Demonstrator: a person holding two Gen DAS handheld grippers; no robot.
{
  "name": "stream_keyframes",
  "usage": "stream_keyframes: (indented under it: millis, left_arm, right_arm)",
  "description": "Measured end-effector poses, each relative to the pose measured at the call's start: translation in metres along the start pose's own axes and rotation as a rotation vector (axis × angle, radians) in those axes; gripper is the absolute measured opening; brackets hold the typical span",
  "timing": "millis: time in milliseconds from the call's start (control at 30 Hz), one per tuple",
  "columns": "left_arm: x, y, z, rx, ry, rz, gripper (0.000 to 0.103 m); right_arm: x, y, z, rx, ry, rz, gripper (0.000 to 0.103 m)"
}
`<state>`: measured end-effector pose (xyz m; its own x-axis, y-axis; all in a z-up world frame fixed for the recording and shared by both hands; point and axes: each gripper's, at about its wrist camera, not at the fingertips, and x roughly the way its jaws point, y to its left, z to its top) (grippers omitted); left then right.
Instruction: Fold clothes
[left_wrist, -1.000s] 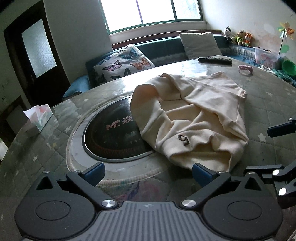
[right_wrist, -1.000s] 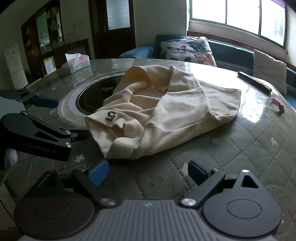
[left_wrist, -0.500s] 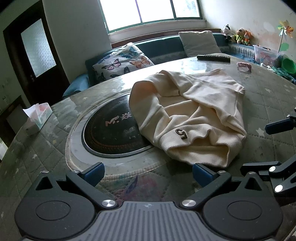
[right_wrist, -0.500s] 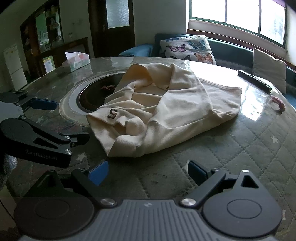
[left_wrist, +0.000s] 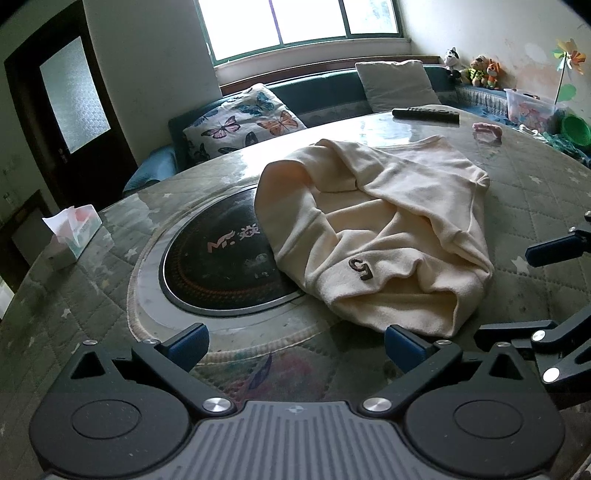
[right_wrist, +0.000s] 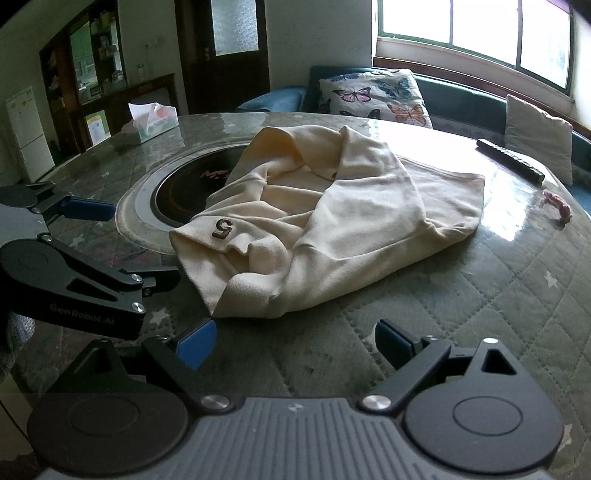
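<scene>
As seen from the left wrist, the cream garment is heaped near the middle of the desk, partly over the round inset hob; the left gripper is spread wide and empty. From the right wrist, the right gripper is likewise held wide, just short of the garment's near edge. No neat fold is visible; spreading and folding are judged outstanding.

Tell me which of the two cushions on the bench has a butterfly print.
The butterfly cushion beside the dark door, left of the plain grey cushion in the left wrist view; the grey one carries no pattern.
</scene>
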<state>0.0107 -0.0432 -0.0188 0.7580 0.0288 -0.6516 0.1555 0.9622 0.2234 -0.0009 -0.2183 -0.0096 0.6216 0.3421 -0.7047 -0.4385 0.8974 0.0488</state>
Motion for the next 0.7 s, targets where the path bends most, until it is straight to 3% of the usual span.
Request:
stream_keyframes:
  millis: [333, 700]
  left_arm:
    - [0.0, 0.004, 0.007, -0.005, -0.017, 0.006, 0.103]
    - [0.01, 0.018, 0.047, 0.009, -0.112, 0.023, 0.099]
  right_arm:
    - [0.0, -0.001, 0.008, 0.005, -0.019, 0.003, 0.095]
    - [0.008, -0.019, 0.05, 0.007, -0.092, -0.008, 0.091]
